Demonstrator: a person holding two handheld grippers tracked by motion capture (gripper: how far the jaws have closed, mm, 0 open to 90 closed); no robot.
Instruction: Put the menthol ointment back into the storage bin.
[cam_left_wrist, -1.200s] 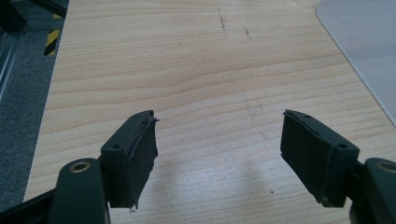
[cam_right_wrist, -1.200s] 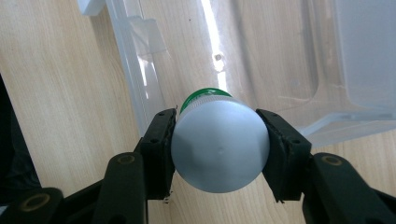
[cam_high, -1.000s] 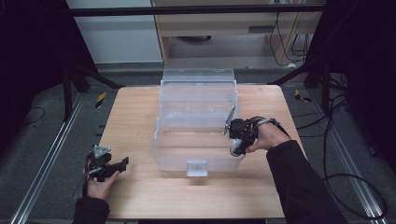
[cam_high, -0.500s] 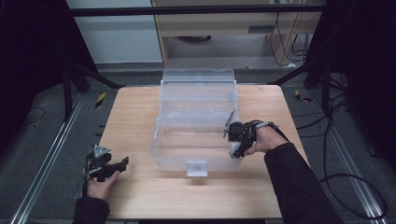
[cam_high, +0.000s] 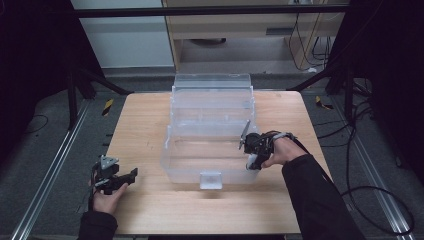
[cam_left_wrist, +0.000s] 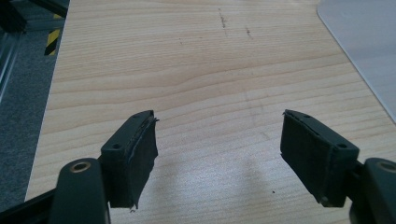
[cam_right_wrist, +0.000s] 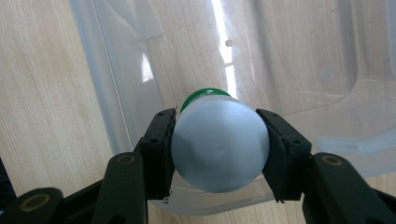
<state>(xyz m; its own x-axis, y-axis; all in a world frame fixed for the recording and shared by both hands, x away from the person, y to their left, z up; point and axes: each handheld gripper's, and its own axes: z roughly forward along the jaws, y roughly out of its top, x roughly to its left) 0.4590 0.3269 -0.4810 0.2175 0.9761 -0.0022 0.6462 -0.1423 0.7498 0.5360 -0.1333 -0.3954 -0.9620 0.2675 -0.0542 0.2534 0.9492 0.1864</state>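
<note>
Pale wood grain runs across the counter (cam_high: 150, 125), and a clear plastic bin (cam_high: 210, 125) stands at its middle, your landmark. Your right claw (cam_right_wrist: 219, 144) is clamped on a white bottle (cam_right_wrist: 219, 149) with a green cap (cam_right_wrist: 205, 94); both pads press its round sides, and you're seeing it base-on, cap pointing away over the bin's near right corner. From the high view, your right claw (cam_high: 252, 147) sits at the bin's right wall, close to the front corner, with the bottle (cam_high: 252, 161) just at the rim. Your left claw (cam_high: 116, 179) rests well left of the bin, near the counter's front edge. Its jaws stand wide apart in the left gripper view (cam_left_wrist: 219, 158), bare wood between them.
</note>
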